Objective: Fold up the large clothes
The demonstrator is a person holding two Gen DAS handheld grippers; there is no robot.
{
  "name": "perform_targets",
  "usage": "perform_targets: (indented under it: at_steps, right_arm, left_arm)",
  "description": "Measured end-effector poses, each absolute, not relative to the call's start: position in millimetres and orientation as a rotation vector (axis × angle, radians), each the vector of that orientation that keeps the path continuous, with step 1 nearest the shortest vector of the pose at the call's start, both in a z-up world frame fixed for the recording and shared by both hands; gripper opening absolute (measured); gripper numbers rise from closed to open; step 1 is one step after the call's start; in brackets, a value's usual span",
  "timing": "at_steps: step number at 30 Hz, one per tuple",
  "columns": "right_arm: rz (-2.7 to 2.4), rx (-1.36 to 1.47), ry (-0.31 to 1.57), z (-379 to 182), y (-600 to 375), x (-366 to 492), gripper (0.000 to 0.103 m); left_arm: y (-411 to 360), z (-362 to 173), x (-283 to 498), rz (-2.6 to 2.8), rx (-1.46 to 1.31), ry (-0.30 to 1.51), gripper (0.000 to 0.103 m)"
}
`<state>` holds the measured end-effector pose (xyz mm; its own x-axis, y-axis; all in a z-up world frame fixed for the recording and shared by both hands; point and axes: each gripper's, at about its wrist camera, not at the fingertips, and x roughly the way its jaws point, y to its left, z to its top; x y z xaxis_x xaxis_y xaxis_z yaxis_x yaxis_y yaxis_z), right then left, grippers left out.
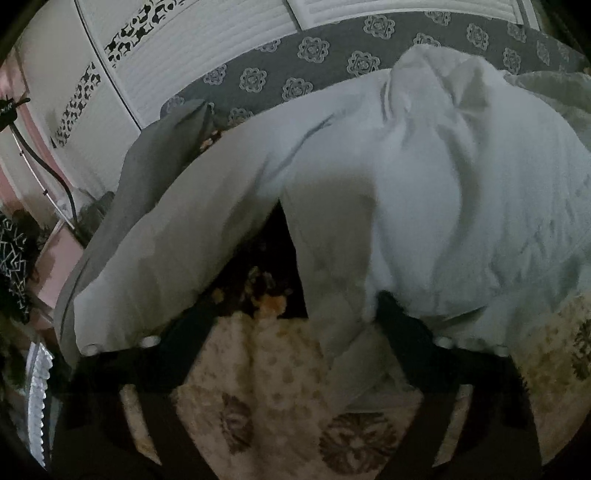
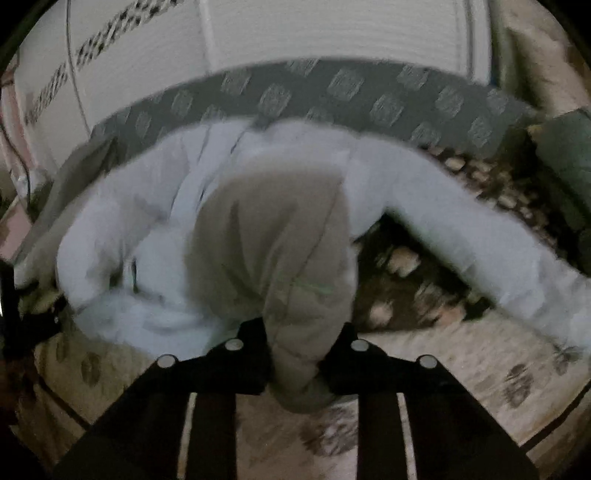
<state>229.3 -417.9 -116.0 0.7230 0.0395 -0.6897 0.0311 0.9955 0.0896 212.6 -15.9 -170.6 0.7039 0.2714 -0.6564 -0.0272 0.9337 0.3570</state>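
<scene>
A large pale grey-white garment (image 1: 424,192) lies bunched on a patterned bedspread. In the left wrist view my left gripper (image 1: 295,325) stands wide open at the garment's near edge; a sleeve (image 1: 155,251) drapes over the left finger and the body covers the right fingertip. In the right wrist view my right gripper (image 2: 299,354) is shut on a hanging fold of the garment (image 2: 280,251), lifted above the bed. A long sleeve (image 2: 480,240) trails to the right.
The beige floral bedspread (image 1: 266,387) lies under both grippers. A grey flower-print band (image 1: 314,62) runs along the far edge, with a white panelled wall (image 2: 332,33) behind. A dark cable (image 1: 40,166) hangs at the left.
</scene>
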Motion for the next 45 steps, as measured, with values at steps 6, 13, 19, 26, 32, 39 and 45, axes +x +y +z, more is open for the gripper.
perform_targets:
  at_steps: [6, 13, 19, 26, 32, 39, 45]
  right_arm:
    - [-0.090, 0.261, 0.620, -66, -474, 199, 0.018]
    - [-0.088, 0.340, 0.611, -49, -495, 171, 0.018]
    - [-0.072, 0.353, 0.662, -58, -493, 164, 0.019]
    - [-0.067, 0.397, 0.665, -64, -498, 168, 0.020]
    - [-0.073, 0.426, 0.673, -70, -501, 173, 0.021]
    - [-0.079, 0.436, 0.687, -76, -503, 177, 0.021]
    - [-0.087, 0.326, 0.680, -70, -488, 171, 0.019]
  left_arm:
    - [37, -122, 211, 0.276, 0.165, 0.752, 0.000]
    - [67, -122, 206, 0.199, 0.077, 0.860, 0.000]
    - [-1, -131, 179, 0.086, 0.212, 0.815, 0.100]
    - [-27, -152, 178, 0.037, 0.310, 0.819, 0.100]
    - [-38, -180, 205, 0.066, 0.403, 0.789, 0.100]
    - [-46, -177, 214, -0.019, 0.376, 0.799, 0.030]
    - [-19, -152, 213, 0.045, 0.270, 0.763, 0.013]
